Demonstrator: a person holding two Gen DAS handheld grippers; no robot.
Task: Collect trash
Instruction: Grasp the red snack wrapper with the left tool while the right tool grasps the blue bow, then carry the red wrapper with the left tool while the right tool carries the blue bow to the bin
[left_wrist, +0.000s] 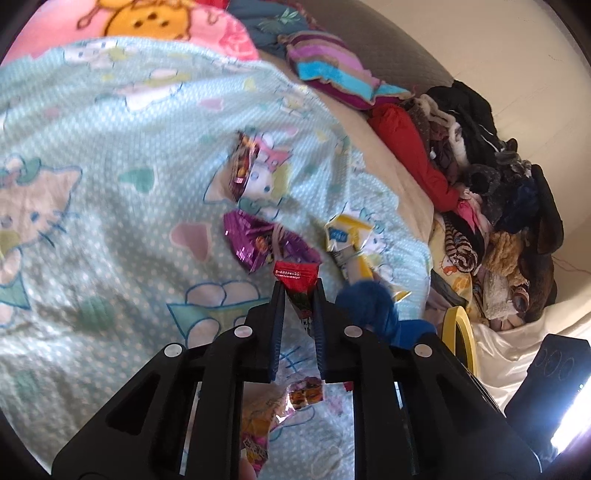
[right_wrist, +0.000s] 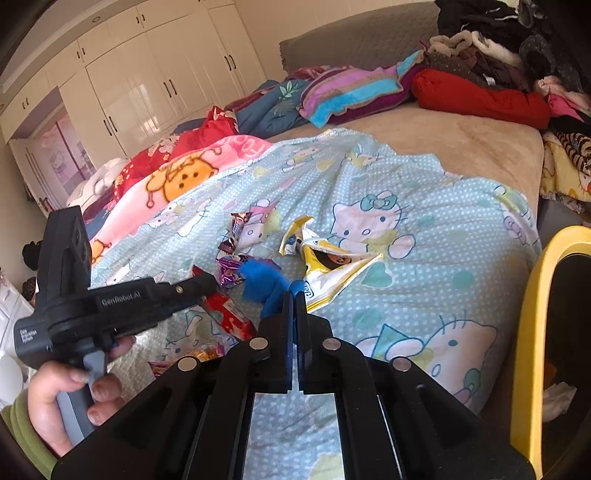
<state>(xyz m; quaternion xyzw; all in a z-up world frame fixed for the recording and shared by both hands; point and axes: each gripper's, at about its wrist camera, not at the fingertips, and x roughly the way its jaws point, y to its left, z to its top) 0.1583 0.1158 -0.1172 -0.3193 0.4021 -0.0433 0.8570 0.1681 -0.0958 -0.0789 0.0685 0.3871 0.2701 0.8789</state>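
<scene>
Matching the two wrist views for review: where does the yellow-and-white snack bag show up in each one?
Left wrist: yellow-and-white snack bag lies right of centre on the blanket, beyond the fingers.
Right wrist: same bag at centre, just past the fingertips.
Shared landmark: the blue fuzzy thing beside it.

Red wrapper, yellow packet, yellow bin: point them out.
red wrapper (left_wrist: 295, 272), left wrist view, its top edge above the fingers.
yellow packet (right_wrist: 332, 264), right wrist view, its middle.
yellow bin (right_wrist: 524, 332), right wrist view, its rim.

Glossy foil red wrapper (left_wrist: 295, 275) and fuzzy blue tuft (right_wrist: 264, 280) lie on matt cotton quilt (right_wrist: 424, 206).
</scene>
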